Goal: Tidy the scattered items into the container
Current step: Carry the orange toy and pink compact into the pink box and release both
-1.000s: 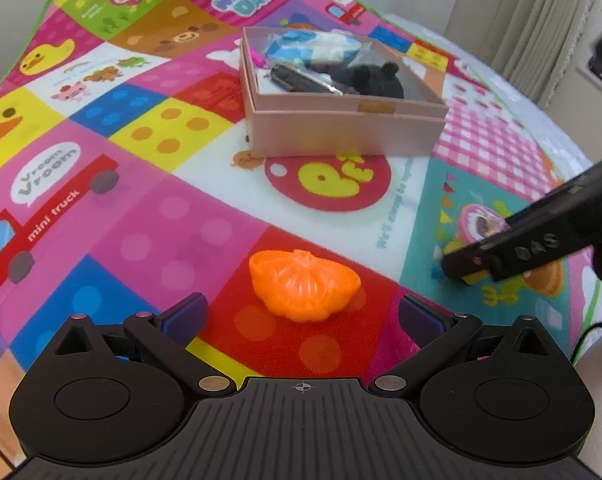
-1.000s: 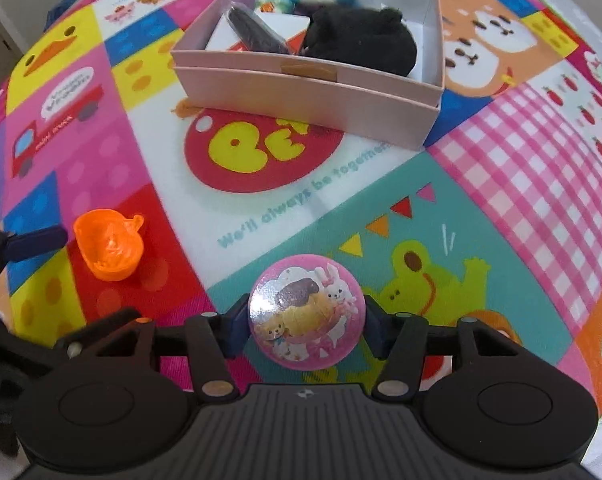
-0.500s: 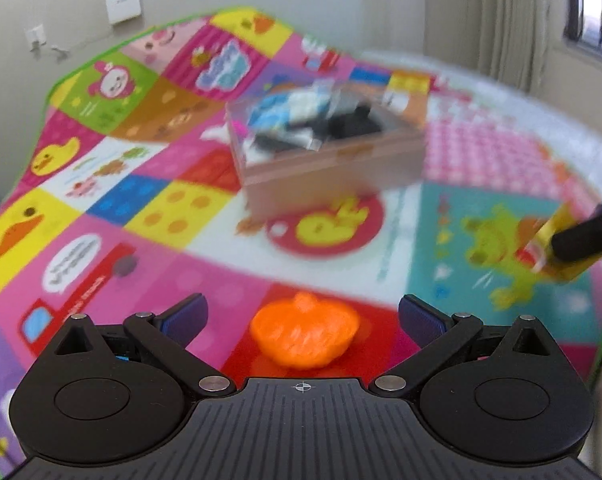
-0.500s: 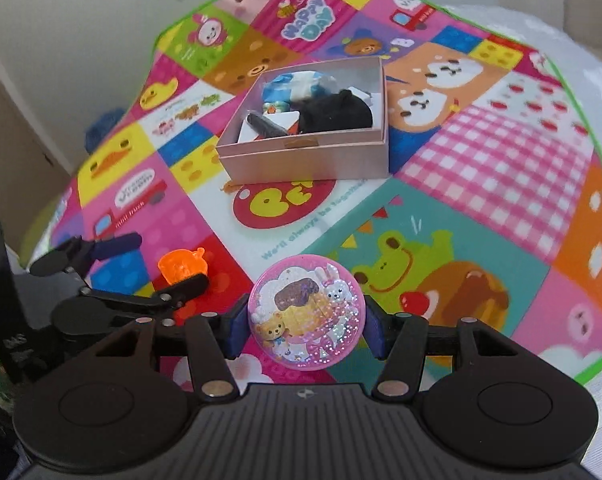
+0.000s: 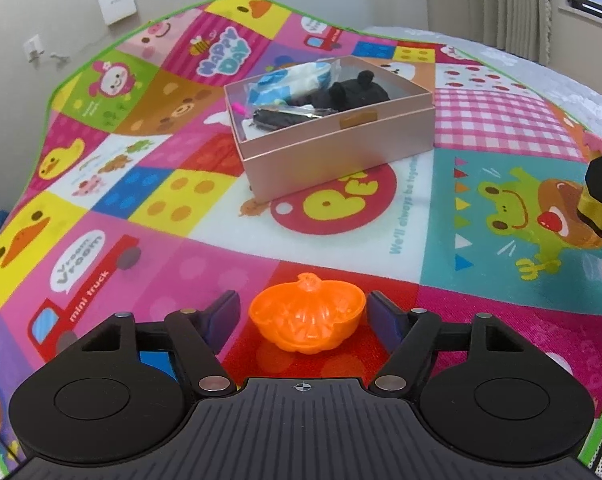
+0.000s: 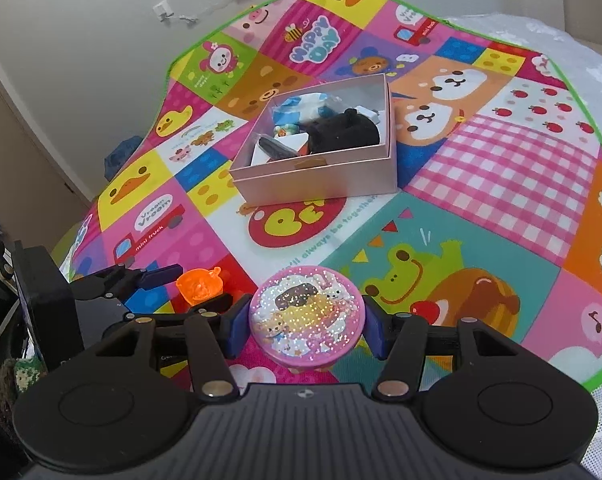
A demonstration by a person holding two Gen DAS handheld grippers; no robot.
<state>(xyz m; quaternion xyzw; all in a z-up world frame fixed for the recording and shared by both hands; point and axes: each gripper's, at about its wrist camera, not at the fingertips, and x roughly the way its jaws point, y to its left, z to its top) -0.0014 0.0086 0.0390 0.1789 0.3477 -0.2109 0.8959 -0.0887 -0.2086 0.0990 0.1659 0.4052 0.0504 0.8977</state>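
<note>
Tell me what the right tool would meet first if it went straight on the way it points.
Probably the colourful patchwork play mat, short of the pink cardboard box; depth is unclear. The right tool grips a round pink glitter tin.

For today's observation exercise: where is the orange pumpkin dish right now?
In the left wrist view the orange pumpkin dish sits low and central on the mat's red square, between the closing jaws of the left gripper, nearer than the pink box.

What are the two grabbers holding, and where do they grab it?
The right gripper holds the round pink tin by its opposite sides. The left gripper is closing around the orange pumpkin cup, not yet squeezing it.
</note>
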